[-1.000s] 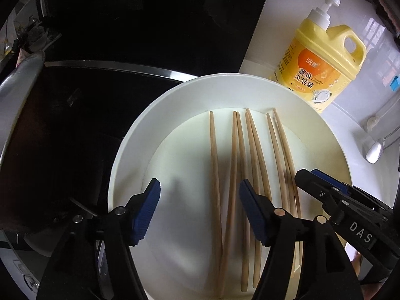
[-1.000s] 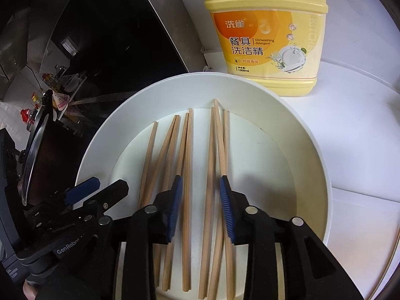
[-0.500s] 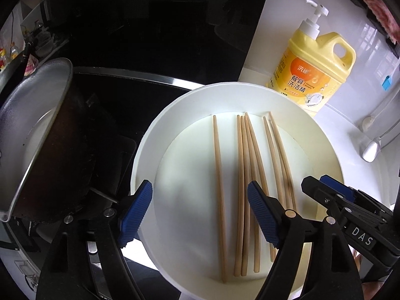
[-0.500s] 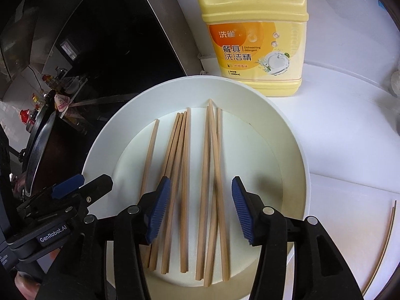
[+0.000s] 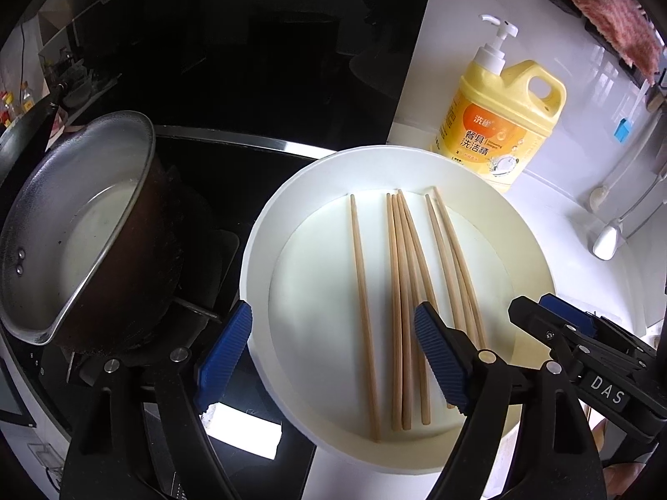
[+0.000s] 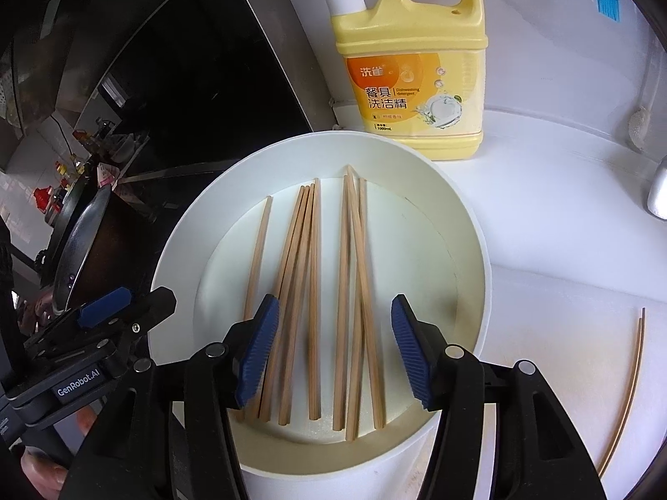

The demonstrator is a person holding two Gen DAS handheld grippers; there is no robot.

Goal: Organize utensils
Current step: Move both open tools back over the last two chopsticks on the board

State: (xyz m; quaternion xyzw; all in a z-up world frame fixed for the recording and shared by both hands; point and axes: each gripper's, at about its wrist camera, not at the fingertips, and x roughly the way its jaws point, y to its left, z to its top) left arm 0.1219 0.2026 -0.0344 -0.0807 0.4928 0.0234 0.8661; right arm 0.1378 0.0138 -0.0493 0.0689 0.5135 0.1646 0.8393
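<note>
Several wooden chopsticks [image 5: 400, 300] lie side by side in a round white basin [image 5: 292, 191], also in the right wrist view as chopsticks [image 6: 312, 291] in the basin [image 6: 458, 216]. My left gripper [image 5: 333, 358] is open and empty above the basin's near left rim. My right gripper [image 6: 333, 354] is open and empty above the chopsticks' near ends. Each gripper shows in the other's view: the right one [image 5: 583, 333] and the left one [image 6: 104, 321].
A yellow dish-soap jug [image 5: 500, 125] stands behind the basin on the white counter; it also shows in the right wrist view [image 6: 417, 75]. A metal pot [image 5: 75, 225] sits on the black stove at left. Two thin sticks [image 6: 625, 387] lie on the counter at right.
Both grippers have pulled back and up from the basin. The right gripper's jaws have opened wider. The chopsticks have stayed in the basin.
</note>
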